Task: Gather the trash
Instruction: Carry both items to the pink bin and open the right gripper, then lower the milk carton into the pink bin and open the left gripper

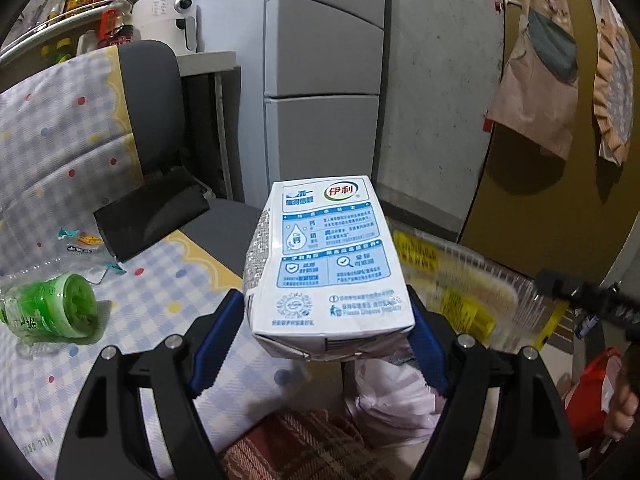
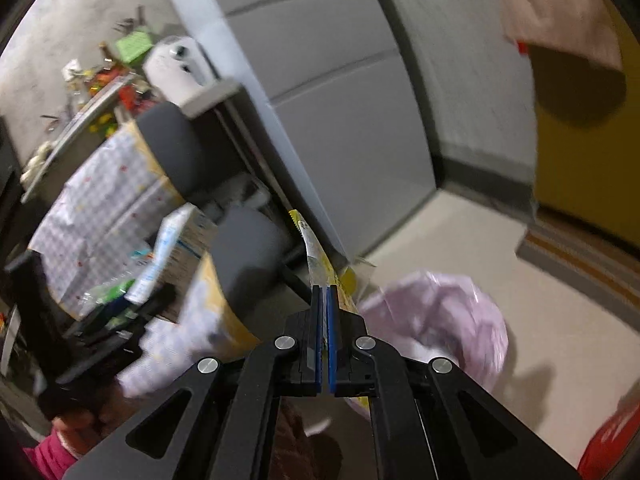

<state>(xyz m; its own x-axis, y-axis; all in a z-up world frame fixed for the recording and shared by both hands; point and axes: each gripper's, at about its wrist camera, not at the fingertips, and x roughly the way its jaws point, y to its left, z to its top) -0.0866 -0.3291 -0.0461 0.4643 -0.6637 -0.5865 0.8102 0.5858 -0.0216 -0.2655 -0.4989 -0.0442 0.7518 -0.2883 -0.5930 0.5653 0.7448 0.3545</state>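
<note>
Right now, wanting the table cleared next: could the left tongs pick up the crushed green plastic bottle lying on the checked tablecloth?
Probably not yet: the left tongs are shut on a white milk carton; the green bottle lies unobstructed.

Left hand-held gripper (image 1: 328, 320) black with blue pads (image 1: 218, 338), silver screws, right hand-held gripper (image 2: 324, 320) alike, pink sleeve (image 2: 48, 454)

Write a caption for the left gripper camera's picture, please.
Left gripper holding a milk carton above the pink trash bag.
</note>
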